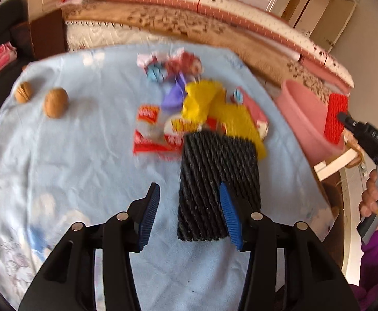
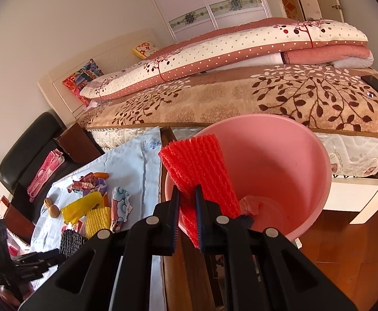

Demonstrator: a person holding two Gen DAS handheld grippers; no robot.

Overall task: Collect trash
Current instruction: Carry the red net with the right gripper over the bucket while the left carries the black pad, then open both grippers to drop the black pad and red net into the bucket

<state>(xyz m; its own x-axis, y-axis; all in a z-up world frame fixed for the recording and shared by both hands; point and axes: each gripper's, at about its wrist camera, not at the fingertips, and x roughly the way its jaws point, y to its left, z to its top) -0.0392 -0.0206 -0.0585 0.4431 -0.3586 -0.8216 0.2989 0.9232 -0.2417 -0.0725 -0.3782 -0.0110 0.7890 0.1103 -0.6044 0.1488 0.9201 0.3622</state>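
On the light blue cloth point(image 1: 85, 160) lies a black foam net point(image 1: 215, 171). My left gripper point(image 1: 188, 189) is open just above it, and its right finger covers the net's near edge without the pads pressing it. Beyond the net is a pile of trash: a yellow foam net point(image 1: 238, 121), a yellow wrapper point(image 1: 199, 101) and red-and-white wrappers point(image 1: 155, 134). My right gripper point(image 2: 186, 194) is shut on a red foam net point(image 2: 202, 165), held over the rim of the pink bucket point(image 2: 279, 155), which has crumpled paper at its bottom. From the left wrist view the red net point(image 1: 335, 116) hangs at the bucket point(image 1: 300, 114).
Two walnuts point(image 1: 55, 102) point(image 1: 23, 92) lie on the cloth's left side. A bed with folded quilts point(image 2: 240, 51) runs behind the table and bucket. A black chair point(image 2: 33, 150) stands at the far left. A hand point(image 1: 375, 197) in a purple sleeve grips the right tool.
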